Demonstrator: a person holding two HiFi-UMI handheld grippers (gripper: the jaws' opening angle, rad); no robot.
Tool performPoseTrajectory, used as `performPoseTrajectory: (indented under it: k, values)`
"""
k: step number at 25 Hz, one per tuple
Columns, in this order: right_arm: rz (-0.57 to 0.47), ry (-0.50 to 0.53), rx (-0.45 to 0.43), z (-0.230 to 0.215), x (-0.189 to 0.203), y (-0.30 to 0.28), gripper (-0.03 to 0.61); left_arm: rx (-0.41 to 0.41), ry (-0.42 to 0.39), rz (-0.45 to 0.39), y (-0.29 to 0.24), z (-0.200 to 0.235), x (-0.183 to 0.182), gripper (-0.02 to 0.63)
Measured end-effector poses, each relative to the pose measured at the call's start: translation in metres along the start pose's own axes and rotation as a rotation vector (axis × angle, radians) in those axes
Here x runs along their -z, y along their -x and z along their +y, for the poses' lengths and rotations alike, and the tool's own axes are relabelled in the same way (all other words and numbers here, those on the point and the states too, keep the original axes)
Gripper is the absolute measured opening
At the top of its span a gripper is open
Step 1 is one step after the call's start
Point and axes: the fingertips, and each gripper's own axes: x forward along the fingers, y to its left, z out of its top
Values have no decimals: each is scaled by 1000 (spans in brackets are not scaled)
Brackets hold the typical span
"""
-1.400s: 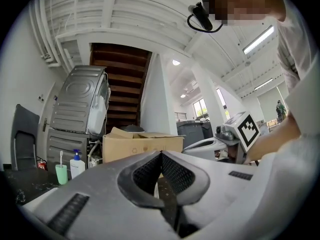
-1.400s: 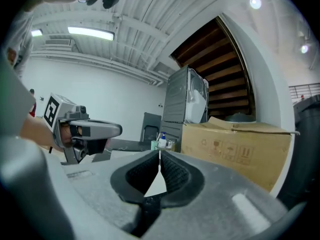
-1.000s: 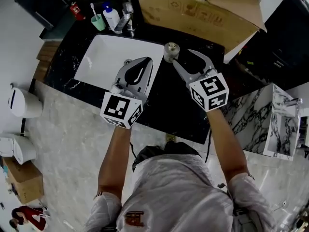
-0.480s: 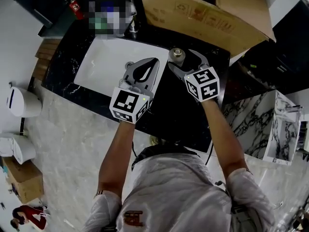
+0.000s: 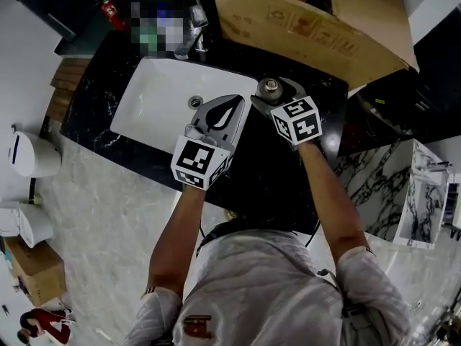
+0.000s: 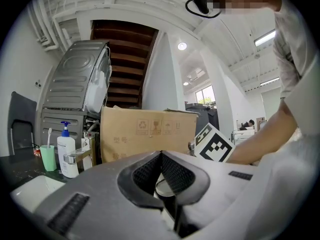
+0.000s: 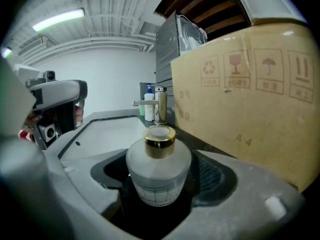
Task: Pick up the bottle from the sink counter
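Note:
A small frosted glass bottle (image 7: 157, 171) with a gold cap stands upright on the black sink counter (image 5: 266, 164), right of the basin. My right gripper (image 7: 157, 186) has a jaw on each side of it, with a gap showing on both sides; the jaws are opening. From the head view the bottle (image 5: 270, 86) sits just beyond the marker cube of the right gripper (image 5: 274, 94). My left gripper (image 5: 232, 101) hovers over the basin's right edge, its jaws meeting at the tips with nothing held; the left gripper (image 6: 161, 155) points toward the box.
A white sink basin (image 5: 158, 92) lies left of the bottle, with a chrome faucet (image 5: 193, 34) behind it. A large cardboard box (image 5: 310, 27) stands on the counter right behind the bottle. A soap dispenser (image 6: 65, 151) and green cup (image 6: 47, 156) stand by the faucet.
Both grippers have moved forward over the counter. The right gripper has slid further round the bottle, which was at its jaw tips and now sits deep between the jaws.

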Motion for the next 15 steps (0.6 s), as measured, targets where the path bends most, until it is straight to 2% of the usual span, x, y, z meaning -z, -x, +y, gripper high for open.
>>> performPoseTrajectory:
  k: [6, 15]
  values:
    - [37, -19, -19, 1, 9, -12, 357, -1, 2, 0, 1, 7, 0, 0]
    - [29, -24, -15, 1, 7, -14, 334, 4, 6, 4, 5, 9, 4, 0]
